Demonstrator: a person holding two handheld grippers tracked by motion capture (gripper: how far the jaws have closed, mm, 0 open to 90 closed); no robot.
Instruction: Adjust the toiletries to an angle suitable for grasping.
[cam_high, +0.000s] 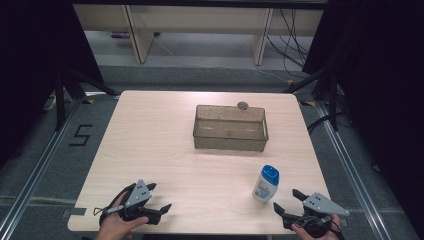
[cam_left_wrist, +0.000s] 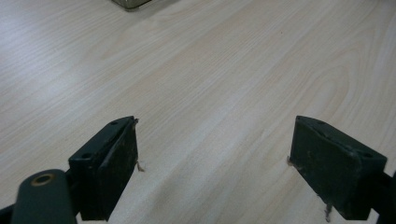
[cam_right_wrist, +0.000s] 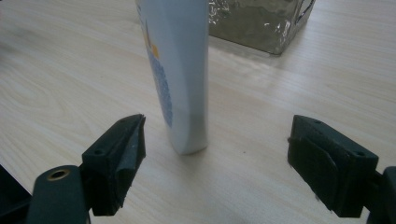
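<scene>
Pale wood worktop: upright bottle stands just ahead of the right gripper, its fingers spread wide, empty; left gripper likewise wide, farther off.

A pale wood-grain table with rounded corners stands on a grey carpeted floor. To its left a black numeral 5 is marked on the carpet, and metal rails run along the floor on both sides of the table. Dark curtains hang at left and right, with black stand legs splayed at their feet. Farther back sits light-coloured furniture with upright panel legs and a paler strip of floor beneath it. Black cables hang down and trail across the floor at the far right. The light is even and soft, leaving faint shadows on the tabletop.
</scene>
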